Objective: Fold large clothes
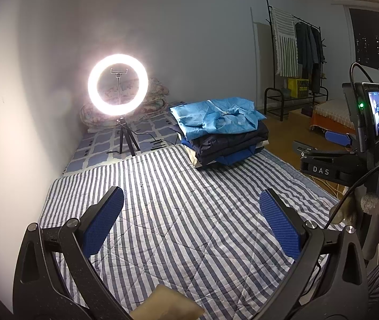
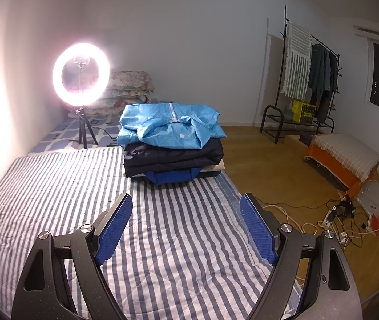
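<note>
— Where are the clothes right now?

— Stacked at the far right edge of the striped quilt [image 2: 56,186]: a light blue zip-front garment [image 2: 169,126] lies on top of a dark navy jacket [image 2: 173,157], with a royal blue piece [image 2: 172,177] and something cream poking out underneath. I read the pile as parked off to the side so the middle of the quilt is bare for spreading one garment flat.

— And your claws?

— My left claw [image 1: 190,220] is spread wide with nothing between its blue pads; my right claw [image 2: 186,225] is the same, wide and empty. Both hover over the quilt's near half, well apart from the pile.

— Why the ring light [image 1: 118,84] there?

— It stands on its tripod at the far left corner of the bed, probably to light the folding area. Whether the top garment counts as folded, I can't say; it looks rumpled.
</note>
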Motion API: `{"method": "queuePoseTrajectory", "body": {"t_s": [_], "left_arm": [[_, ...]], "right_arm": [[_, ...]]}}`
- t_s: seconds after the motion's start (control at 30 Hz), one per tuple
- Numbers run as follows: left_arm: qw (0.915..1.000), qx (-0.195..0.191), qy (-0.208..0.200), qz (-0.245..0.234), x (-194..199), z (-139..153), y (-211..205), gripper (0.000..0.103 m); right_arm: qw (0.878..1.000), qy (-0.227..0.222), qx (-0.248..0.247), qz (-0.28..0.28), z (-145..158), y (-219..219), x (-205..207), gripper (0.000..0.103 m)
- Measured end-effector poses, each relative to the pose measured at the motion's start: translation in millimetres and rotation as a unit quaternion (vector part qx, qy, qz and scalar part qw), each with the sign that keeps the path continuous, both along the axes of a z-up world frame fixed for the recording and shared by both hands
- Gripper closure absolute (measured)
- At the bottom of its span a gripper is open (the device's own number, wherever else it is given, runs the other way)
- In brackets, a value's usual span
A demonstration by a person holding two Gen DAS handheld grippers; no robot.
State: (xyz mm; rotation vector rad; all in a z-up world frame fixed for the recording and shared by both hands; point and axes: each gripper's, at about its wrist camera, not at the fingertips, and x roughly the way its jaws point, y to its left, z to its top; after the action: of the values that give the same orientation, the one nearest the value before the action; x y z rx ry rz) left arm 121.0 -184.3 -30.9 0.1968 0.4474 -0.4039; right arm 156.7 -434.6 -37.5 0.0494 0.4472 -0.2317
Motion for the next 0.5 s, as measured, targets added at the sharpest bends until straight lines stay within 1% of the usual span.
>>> {"method": "queuePoseTrajectory", "body": {"t_s": [0.5], "left_arm": [[1.0000,-0.003,-0.003,0.004,-0.9,2.2,3.5,0.000]], "right_arm": [[1.000,0.001,-0.008,0.004,-0.2,0.0,1.8,0.020]]}}
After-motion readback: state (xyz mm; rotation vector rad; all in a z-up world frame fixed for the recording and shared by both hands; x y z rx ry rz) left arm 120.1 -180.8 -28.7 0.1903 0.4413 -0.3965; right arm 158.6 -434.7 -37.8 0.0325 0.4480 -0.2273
